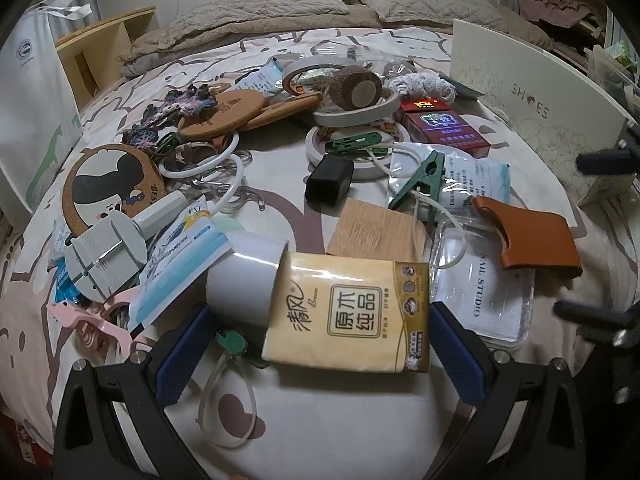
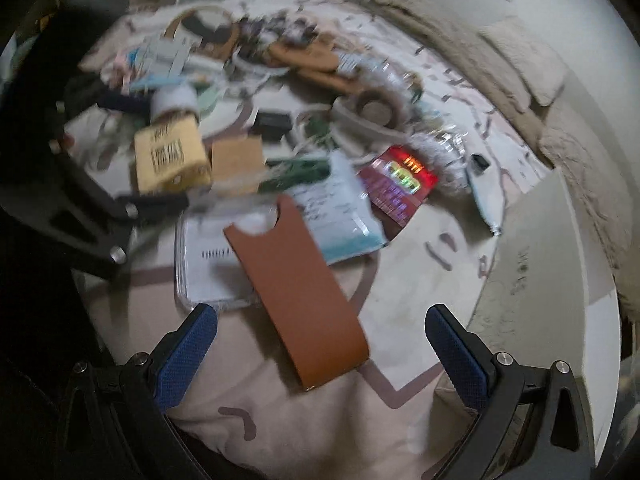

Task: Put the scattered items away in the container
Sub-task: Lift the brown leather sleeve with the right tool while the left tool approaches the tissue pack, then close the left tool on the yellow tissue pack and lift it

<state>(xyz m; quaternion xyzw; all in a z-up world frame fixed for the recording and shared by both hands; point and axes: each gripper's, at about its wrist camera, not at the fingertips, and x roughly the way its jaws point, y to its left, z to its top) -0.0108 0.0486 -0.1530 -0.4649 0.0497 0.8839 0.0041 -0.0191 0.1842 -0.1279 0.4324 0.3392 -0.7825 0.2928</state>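
Clutter covers the patterned bedspread (image 1: pixel 280 208): a yellow tissue pack (image 1: pixel 352 316) with a glossy printed wrapper lies partly over a white roll (image 1: pixel 244 276), and beside it sit a small wood-grain block (image 1: pixel 376 232), a black cube-shaped charger (image 1: pixel 330 182), green plastic clips (image 1: pixel 420 180), rings of white tape (image 1: pixel 360 112), a red foil-printed box (image 1: pixel 444 128) and a round cork coaster (image 1: pixel 112 188) with a cartoon face. The left gripper (image 1: pixel 316 356) is spread wide, its blue ribbed pads either side of the tissue pack without pressing it. The container, a cream shoe box (image 1: pixel 532 108) with smooth card walls, stands at the far right edge of the pile. A tan leather sleeve (image 2: pixel 298 292), flat with a notched end, lies on a clear plastic case (image 2: pixel 212 264). The right wrist view, blurred, shows the right gripper (image 2: pixel 320 356) gaping open above that sleeve, touching nothing; only the left view gives the lettering on the packs sharply.
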